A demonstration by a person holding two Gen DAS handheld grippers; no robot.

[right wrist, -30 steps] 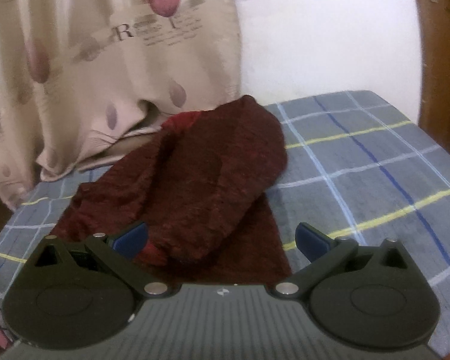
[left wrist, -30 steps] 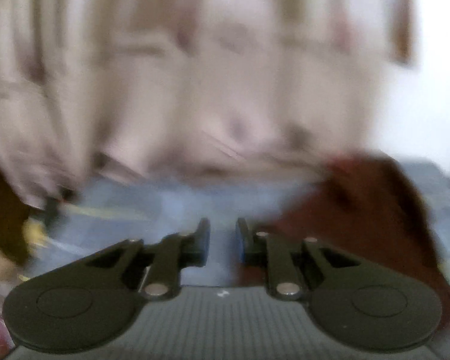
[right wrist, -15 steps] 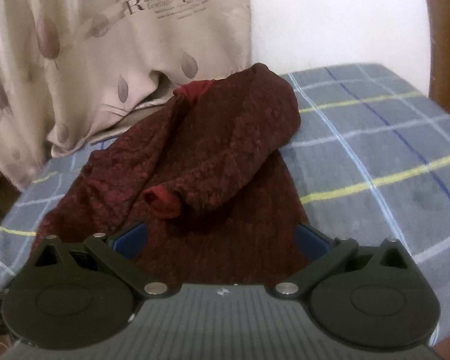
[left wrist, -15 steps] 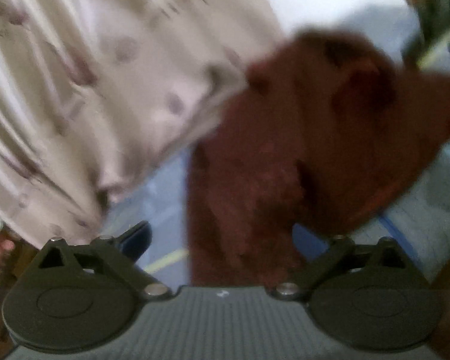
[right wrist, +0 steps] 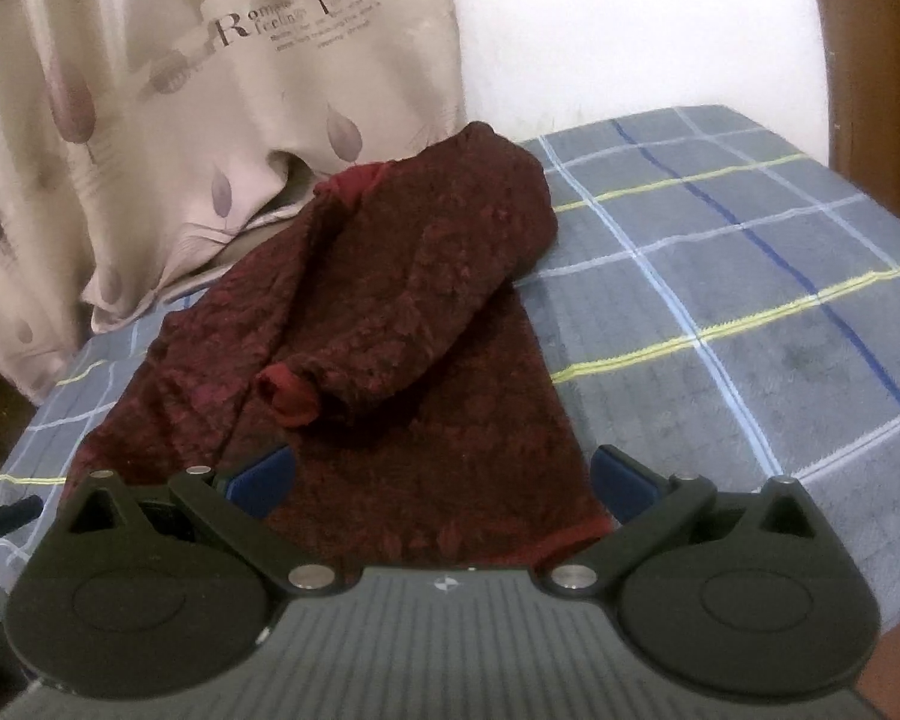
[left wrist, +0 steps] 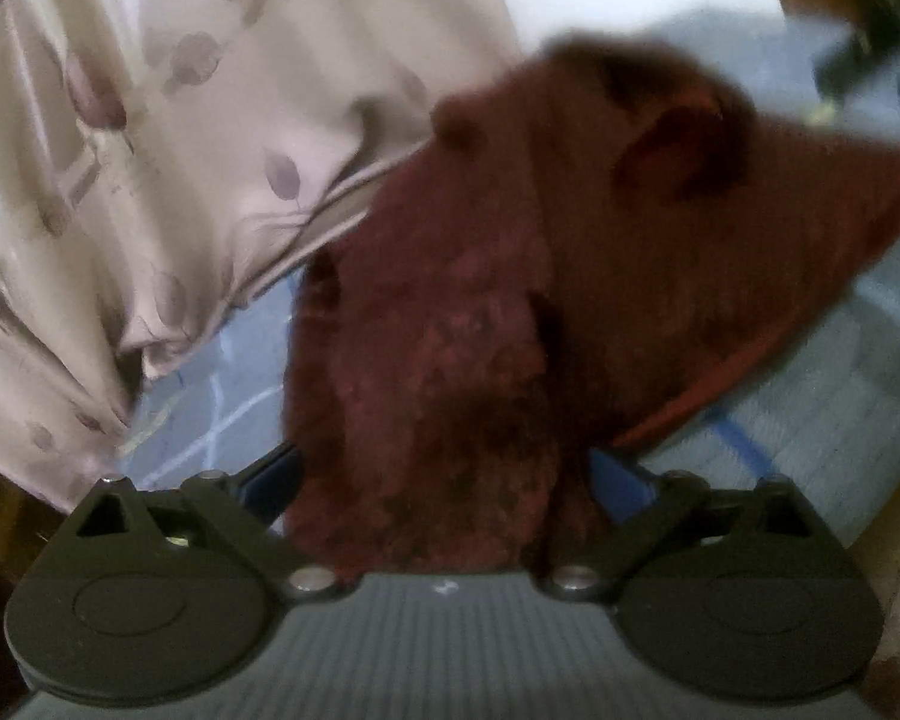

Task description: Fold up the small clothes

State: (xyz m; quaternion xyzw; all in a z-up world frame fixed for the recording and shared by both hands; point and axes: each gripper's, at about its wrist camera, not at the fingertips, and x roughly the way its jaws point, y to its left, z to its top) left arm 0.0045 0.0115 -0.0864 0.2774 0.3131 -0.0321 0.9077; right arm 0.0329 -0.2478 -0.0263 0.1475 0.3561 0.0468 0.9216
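Two grippers: both in view, each with its jaws spread wide.
Left gripper (left wrist: 444, 480): blue-padded fingers stand well apart on either side of the near end of the garment (left wrist: 510, 300); that end lies between them, close against the body, and whether either pad touches it cannot be told, as this view is blurred.
Right gripper (right wrist: 441, 477): fingers parted on either side of the garment's (right wrist: 390, 324) near hem; the cloth lies flat between them, not pinched.
Garment: dark red, textured knit, lying on the bed (right wrist: 720, 300) toward its left side in the right wrist view.
Sleeve (right wrist: 414, 300): folded over the body of the garment, running from the far shoulder toward the near left.
Cuff (right wrist: 288, 393): brighter red, open end turned toward the camera, resting on the garment's middle.
Bed: grey-blue checked cover with white, yellow and blue lines.
Curtain (right wrist: 180, 120): beige with leaf prints and lettering, hanging beyond the garment, its lower edge resting on the bed's far left.
Wall (right wrist: 630, 30): white, behind the bed.
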